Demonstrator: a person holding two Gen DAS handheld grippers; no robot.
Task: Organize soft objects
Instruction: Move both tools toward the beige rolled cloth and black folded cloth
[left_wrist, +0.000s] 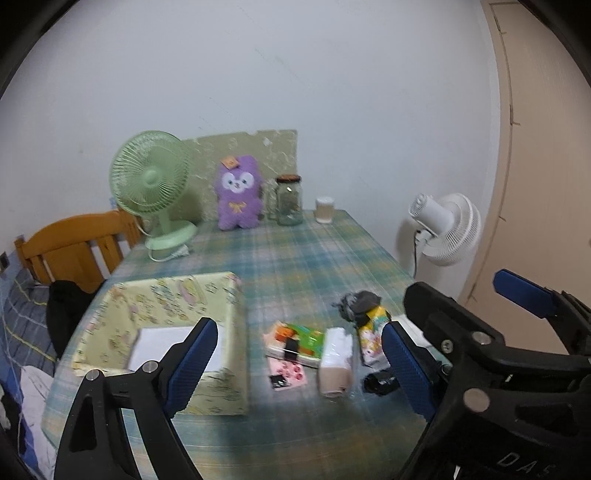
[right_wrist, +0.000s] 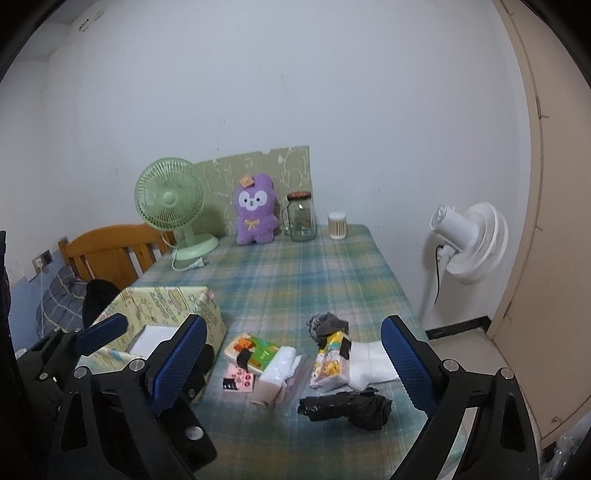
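A plaid-covered table (right_wrist: 295, 266) stands against a white wall, with a green fan (right_wrist: 170, 206), a purple plush (right_wrist: 255, 214), a jar (right_wrist: 301, 218) and a cup of swabs (right_wrist: 338, 225) along its far edge, well ahead of both tools. A white floor fan (right_wrist: 469, 240) stands off the table's right side.

Both grippers hang above the near edge, jaws wide and holding nothing. Ahead of the left gripper (left_wrist: 299, 362), between its fingers, lie a green tissue pack (left_wrist: 299, 339), a pink card (left_wrist: 290, 376) just nearer than it, and a clear-wrapped white pack (left_wrist: 334, 362). The yellow box (left_wrist: 166, 325), open-topped with something white inside, sits behind its left finger. Ahead of the right gripper (right_wrist: 293, 363) lie a black bag (right_wrist: 347, 408) nearest, a printed pack (right_wrist: 328, 362) touching white socks (right_wrist: 373, 362) beyond it, and a grey sock (right_wrist: 327, 325) farthest.

The step in hand looks like an approach to a first pick, with the box the likely destination. To do it well, each gripper should take the item nearest its own side: the left the white pack or tissue pack, the right the black bag. Come down over the item's middle with the jaws straddling its narrow side, so one thing is caught and not its neighbour; the printed pack and white socks overlap and would need separating. Soft goods squash, so close firmly and lift straight before swinging toward the box. Keep the two grippers apart, as they stand close side by side.
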